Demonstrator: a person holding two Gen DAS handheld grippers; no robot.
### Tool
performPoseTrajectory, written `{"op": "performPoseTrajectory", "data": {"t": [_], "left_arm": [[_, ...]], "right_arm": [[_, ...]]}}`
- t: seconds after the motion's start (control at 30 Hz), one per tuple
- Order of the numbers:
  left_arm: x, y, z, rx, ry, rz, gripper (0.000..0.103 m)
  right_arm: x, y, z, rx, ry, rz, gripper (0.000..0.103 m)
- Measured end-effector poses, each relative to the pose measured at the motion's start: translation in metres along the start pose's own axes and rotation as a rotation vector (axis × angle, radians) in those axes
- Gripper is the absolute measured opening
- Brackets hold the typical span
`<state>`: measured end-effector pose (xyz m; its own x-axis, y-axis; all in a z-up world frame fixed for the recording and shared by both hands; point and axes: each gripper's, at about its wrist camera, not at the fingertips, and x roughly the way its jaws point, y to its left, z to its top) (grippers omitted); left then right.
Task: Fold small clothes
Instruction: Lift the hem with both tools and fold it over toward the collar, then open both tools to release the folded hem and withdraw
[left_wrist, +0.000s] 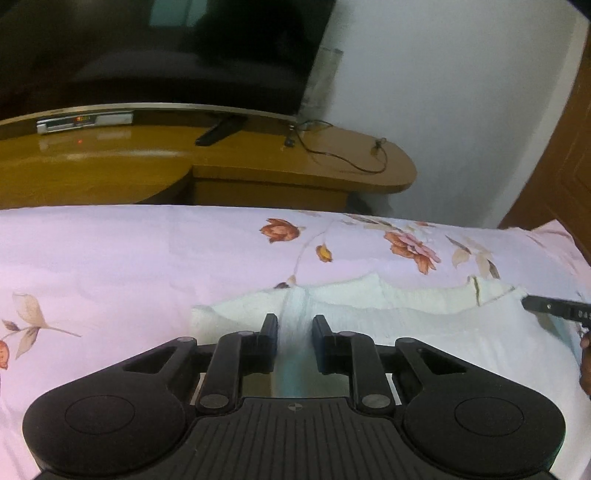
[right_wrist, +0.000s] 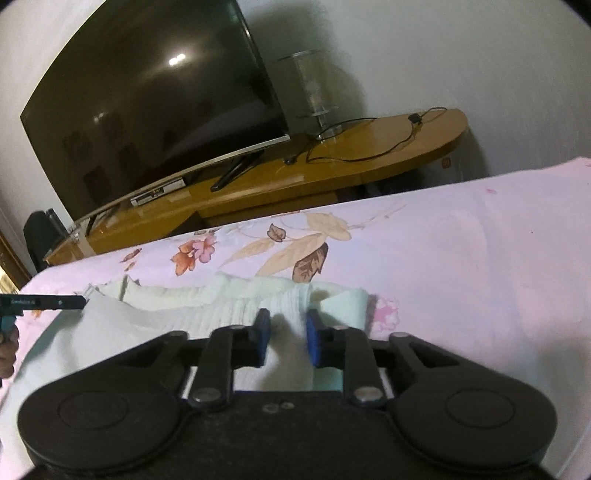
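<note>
The garment, a pale ribbed knit spread on the flowered bedsheet, is judged light, soft and limp, best taken at its corners; a fabric ridge is pinched between the narrowly parted fingers of left gripper and right gripper.

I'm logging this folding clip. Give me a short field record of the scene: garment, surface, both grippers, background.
garment: pale ribbed cloth, spread flat, far edge folded over
surface: pink floral bedsheet
left gripper: jaws slightly apart, cloth ridge between them, pads not clearly pressing
right gripper: jaws slightly apart over the cloth's other end, grip unclear
background: TV on a wooden stand, cable lying on it
</note>
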<state>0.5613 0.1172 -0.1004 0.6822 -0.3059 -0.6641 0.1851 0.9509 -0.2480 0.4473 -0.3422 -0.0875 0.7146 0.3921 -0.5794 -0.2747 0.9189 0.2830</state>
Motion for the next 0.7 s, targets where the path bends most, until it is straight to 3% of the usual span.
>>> {"op": "performPoseTrajectory", "data": {"t": [0.03, 0.07, 0.17, 0.33, 0.5, 0.6, 0.67, 0.7], "left_arm": [[0.001, -0.001, -0.001, 0.014, 0.001, 0.003, 0.017], [0.0, -0.003, -0.002, 0.024, -0.008, 0.004, 0.003], [-0.01, -0.003, -0.005, 0.017, -0.086, 0.005, 0.003], [-0.039, -0.001, -0.005, -0.01, -0.272, -0.08, 0.003], [-0.018, 0.008, -0.003, -0.026, -0.202, 0.004, 0.003], [0.007, 0.01, -0.013, -0.036, -0.11, 0.067, 0.003], [0.009, 0.008, -0.017, -0.032, -0.125, 0.071, 0.003], [0.009, 0.009, -0.016, -0.05, -0.126, 0.067, 0.003]], "right_arm": [[0.0, 0.001, 0.0, -0.003, -0.003, -0.001, 0.017], [0.0, 0.001, 0.0, -0.006, -0.004, 0.0, 0.015], [-0.001, 0.001, 0.0, -0.02, -0.019, -0.016, 0.006], [-0.018, 0.009, 0.004, -0.051, -0.127, -0.059, 0.005], [-0.015, 0.01, 0.014, -0.057, -0.17, -0.059, 0.005], [0.009, 0.006, 0.011, -0.038, -0.099, -0.088, 0.005], [0.028, 0.003, 0.003, -0.029, -0.034, -0.119, 0.005], [0.029, 0.004, 0.001, -0.031, -0.045, -0.123, 0.005]]}}
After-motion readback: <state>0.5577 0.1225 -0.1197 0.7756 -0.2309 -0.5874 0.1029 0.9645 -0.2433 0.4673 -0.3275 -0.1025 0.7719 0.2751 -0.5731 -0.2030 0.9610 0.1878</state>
